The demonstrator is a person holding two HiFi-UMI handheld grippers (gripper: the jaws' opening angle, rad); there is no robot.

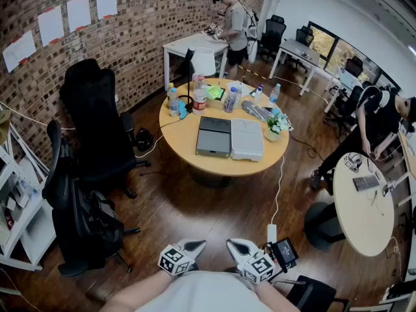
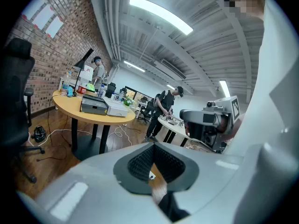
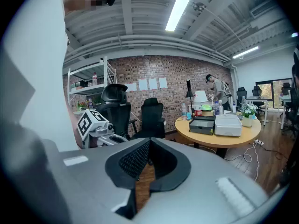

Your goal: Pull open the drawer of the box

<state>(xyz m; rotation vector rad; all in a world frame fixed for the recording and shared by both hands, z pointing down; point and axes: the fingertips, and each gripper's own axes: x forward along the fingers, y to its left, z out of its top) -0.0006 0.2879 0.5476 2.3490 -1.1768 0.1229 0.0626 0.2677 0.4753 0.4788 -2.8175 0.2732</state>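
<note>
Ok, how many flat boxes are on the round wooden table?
2. The dark grey box lies at the left; the white box sits right beside it, toward the table's near edge. None seems hidden.

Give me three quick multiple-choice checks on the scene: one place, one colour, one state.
1. The dark box stands: A on the round table; B on the floor; C on a shelf.
2. The neighbouring box is: A red; B white; C green.
3. The left tool is: A wide open; B shut on a bottle; C shut, empty.
Key: A, the head view shows it on the tabletop; B, its top is plainly white; C, the left gripper view shows it closed with nothing in it.
</note>
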